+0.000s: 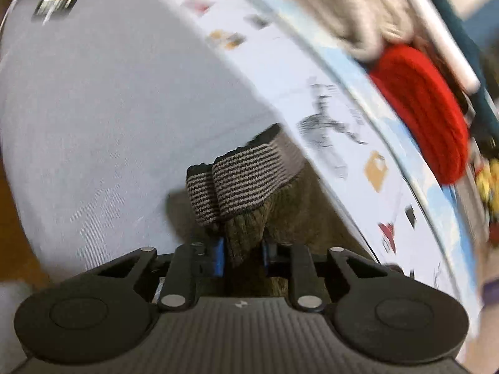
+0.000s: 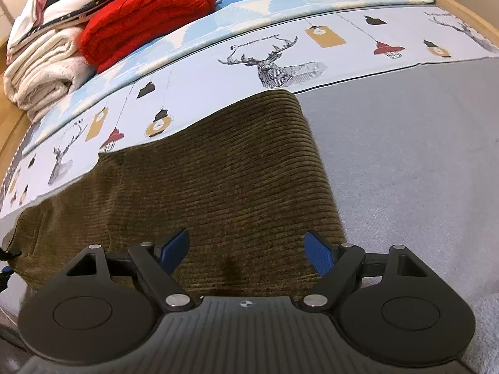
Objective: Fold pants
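Olive ribbed corduroy pants [image 2: 224,168] lying on grey bed sheet [image 2: 405,155]; left gripper [image 1: 242,257] jaws pinching striped cuff end [image 1: 243,180] for folding over, right gripper [image 2: 246,252] jaws spread, hovering over fabric.

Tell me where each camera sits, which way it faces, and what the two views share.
Left wrist: sits on the left tongs, looking down along them at the olive pants pinched between their blue pads, striped cuffs ahead.
Right wrist: sits on the right tongs, looking down at the pants lying flat on the grey bedding; the tongs stand open.
Shared: the pants, the deer-print cover and the red knit.
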The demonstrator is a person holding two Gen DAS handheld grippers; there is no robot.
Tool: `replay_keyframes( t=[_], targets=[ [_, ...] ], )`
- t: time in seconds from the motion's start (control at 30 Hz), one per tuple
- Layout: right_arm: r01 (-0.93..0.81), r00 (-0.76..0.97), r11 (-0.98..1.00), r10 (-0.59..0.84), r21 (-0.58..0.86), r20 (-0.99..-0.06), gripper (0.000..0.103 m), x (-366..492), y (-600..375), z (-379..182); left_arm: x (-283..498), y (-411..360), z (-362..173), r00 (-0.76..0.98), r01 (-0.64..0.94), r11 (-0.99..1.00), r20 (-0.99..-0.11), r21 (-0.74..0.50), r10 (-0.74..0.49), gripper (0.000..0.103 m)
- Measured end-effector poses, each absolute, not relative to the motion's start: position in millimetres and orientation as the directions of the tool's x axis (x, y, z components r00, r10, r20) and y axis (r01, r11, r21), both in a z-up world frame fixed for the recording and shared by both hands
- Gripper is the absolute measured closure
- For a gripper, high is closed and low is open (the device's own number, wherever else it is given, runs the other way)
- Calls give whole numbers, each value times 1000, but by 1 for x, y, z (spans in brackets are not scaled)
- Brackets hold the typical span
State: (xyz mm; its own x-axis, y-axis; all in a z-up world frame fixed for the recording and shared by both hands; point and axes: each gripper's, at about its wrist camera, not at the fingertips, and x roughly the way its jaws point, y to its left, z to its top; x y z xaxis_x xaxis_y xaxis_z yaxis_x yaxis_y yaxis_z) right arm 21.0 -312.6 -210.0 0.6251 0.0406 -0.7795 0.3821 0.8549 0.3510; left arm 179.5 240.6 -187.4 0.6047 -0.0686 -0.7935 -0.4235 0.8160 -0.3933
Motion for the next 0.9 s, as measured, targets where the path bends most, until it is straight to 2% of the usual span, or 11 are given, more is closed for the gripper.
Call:
replay_keyframes(
  t=[0.13, 0.27, 0.43, 0.63, 0.77, 0.9],
  targets=[
    [410, 654, 822, 36, 394, -755, 21, 17, -323, -208, 171, 193, -151, 674, -266, 927, -738, -265, -17, 83],
    [431, 690, 776, 45, 460, -722, 21, 12, -336, -208, 165, 142, -119, 708, -145, 968, -705, -203, -42, 86],
    [422, 732, 728, 78, 540, -677, 22, 6, -352, -209, 160, 72, -86, 691, -34, 972, -708, -230, -144, 89],
    [409, 779, 684, 84, 605, -622, 23, -15, -388, -207, 132, -61, -54, 686, 209, 959, -670, -192, -284, 90],
    [418, 795, 633, 93, 652, -600, 23, -35, -420, -212, 96, -158, -69, 614, 405, 901, -685, -154, -393, 90],
    [432, 792, 591, 113, 681, -600, 23, -45, -439, -221, 62, -245, -138, 502, 577, 816, -771, -39, -391, 90]
  ],
)
